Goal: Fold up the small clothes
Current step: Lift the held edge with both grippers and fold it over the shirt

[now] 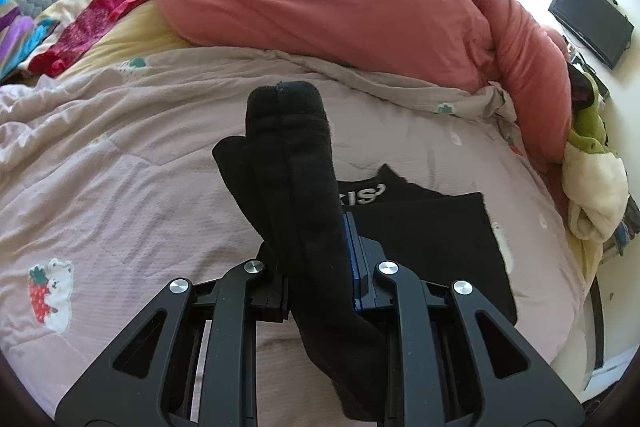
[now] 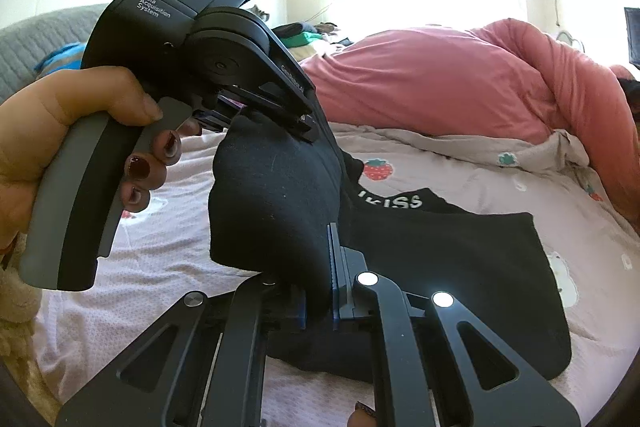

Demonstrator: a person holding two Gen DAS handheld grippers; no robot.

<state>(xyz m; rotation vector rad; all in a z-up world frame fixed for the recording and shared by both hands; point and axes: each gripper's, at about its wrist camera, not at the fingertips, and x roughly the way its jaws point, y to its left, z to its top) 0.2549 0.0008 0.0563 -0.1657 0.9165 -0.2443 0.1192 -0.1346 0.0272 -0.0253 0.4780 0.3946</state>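
White lettering shows on the black garment (image 2: 460, 251) lying on the bed: in the right wrist view it reads "KISS", first letter partly hidden behind the held black cloth. In the left wrist view only "KIS" (image 1: 362, 195) peeks out. The left gripper (image 2: 256, 131) carries "Data Acquisition System" on its housing; small print along its arm is too blurred to read.

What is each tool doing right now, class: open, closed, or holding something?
Left tool: closed on the black sock.
Right tool: closed on the same black sock, held above the bed.
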